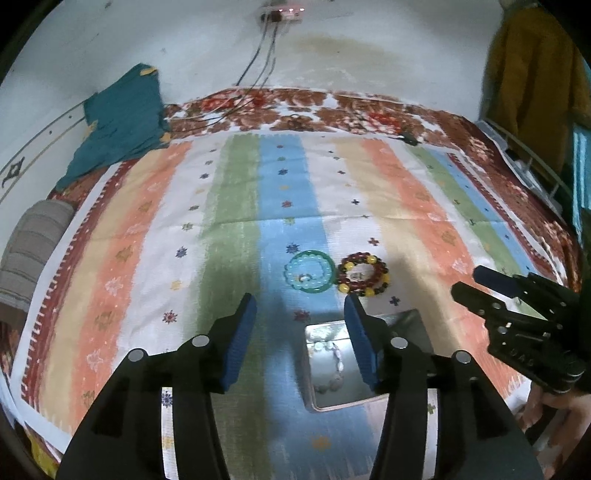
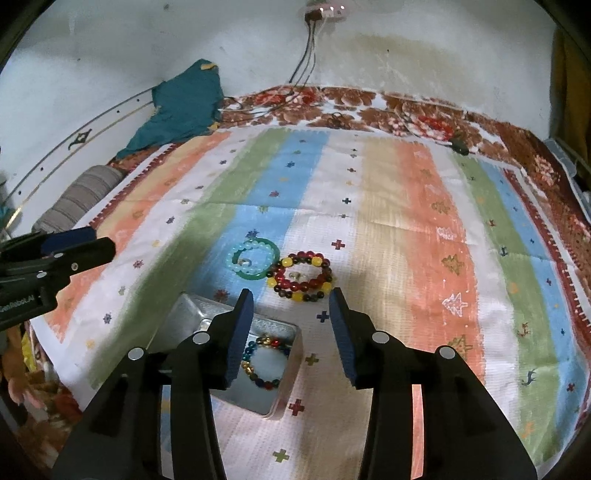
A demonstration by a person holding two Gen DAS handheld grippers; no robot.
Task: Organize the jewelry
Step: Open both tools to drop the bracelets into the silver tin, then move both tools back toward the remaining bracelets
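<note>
A green bangle with pale blue beads (image 1: 309, 271) (image 2: 254, 263) lies on the striped cloth beside a red, dark and yellow bead bracelet (image 1: 364, 273) (image 2: 303, 276); a small ring lies inside each. A metal tin (image 1: 369, 363) (image 2: 258, 369) sits nearer me. It holds a pale bead string in the left wrist view and a multicoloured bead bracelet (image 2: 264, 363) in the right wrist view. My left gripper (image 1: 300, 308) is open and empty above the tin's left side. My right gripper (image 2: 291, 302) is open and empty, just short of the red bracelet.
The striped cloth (image 1: 229, 229) (image 2: 406, 229) covers a floral blanket on a bed against a white wall. A teal cloth (image 1: 122, 118) and a grey bolster (image 1: 33, 254) lie at the far left. Cables hang from a wall socket (image 1: 282, 14).
</note>
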